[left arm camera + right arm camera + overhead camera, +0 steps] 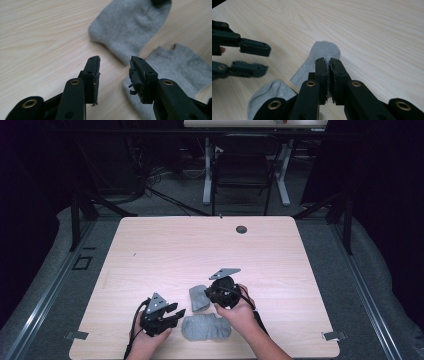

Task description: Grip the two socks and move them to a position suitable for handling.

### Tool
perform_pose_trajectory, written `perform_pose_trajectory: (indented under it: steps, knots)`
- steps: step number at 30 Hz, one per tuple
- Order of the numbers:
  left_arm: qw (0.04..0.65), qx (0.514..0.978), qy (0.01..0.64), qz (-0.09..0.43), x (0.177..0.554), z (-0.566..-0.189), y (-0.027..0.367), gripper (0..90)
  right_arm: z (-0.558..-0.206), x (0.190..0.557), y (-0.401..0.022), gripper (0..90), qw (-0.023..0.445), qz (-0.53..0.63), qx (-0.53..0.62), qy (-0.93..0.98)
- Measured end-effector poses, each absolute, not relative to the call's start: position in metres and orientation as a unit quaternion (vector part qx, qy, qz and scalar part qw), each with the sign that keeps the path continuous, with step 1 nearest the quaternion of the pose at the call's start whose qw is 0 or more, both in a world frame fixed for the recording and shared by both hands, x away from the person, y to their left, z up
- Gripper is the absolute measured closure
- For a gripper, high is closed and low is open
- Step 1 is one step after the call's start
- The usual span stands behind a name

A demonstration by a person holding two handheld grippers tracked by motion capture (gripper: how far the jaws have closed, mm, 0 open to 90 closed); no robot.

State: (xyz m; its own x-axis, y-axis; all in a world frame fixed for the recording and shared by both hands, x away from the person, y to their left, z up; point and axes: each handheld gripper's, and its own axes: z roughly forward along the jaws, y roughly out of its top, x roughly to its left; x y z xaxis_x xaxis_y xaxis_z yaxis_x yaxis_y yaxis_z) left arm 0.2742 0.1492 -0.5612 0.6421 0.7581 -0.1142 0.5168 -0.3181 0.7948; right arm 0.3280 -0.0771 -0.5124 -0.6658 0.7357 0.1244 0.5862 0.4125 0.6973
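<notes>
While my right tool (328, 65) pinches the farther sock (322, 56) by its edge, its jaws nearly shut on the cloth, my left tool (113, 71) stands wide apart with nothing between. The nearer sock (175, 67) lies on the surface (200, 245) just ahead of its right jaw.
</notes>
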Motion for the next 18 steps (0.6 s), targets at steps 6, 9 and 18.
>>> perform_pose_trajectory:
  steps: [6,9,18]
  knots:
    - [0.425,0.81,0.372,0.155,0.272,-0.56,0.125,57.2,-0.517,0.327,-0.075,85.6,0.083,0.374,0.415,0.825]
    - [0.421,0.816,0.361,0.162,0.275,-0.557,0.111,57.2,-0.518,0.327,-0.077,85.7,0.083,0.376,0.414,0.825]
    - [0.391,0.825,0.352,0.207,0.279,-0.564,0.085,52.9,-0.518,0.327,-0.083,85.9,0.062,0.386,0.433,0.812]
